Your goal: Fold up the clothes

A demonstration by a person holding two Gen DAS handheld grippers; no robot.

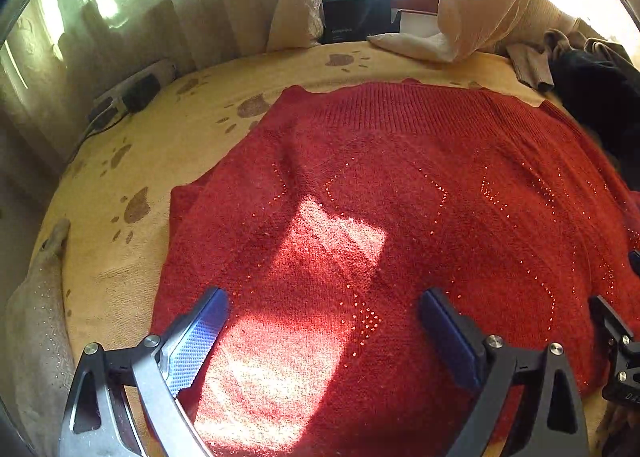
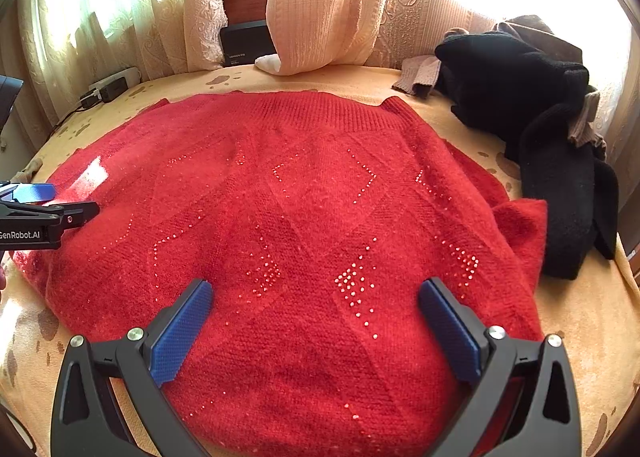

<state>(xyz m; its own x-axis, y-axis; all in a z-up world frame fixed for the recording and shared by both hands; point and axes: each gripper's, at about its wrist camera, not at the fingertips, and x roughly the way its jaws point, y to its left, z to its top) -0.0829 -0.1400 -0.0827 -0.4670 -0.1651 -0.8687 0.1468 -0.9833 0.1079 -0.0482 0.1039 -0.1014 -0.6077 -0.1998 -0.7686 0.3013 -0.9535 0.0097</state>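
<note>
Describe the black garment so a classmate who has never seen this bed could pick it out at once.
Start at the tan paw-print bedspread and find the big red sweater spread flat on it. Past the sweater's right edge lies the black garment, crumpled in a heap. It is the only black fabric there, tangled with brown knitwear.

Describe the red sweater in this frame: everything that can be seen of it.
The red sweater is a fuzzy knit with a ribbed band along its far edge and rows of small shiny studs forming diamond outlines. It lies spread flat on the paw-print blanket, its right-hand side bunched up beside the black garment. Sun patches fall on it. Both open grippers hang over its near part; contact cannot be told.
</note>
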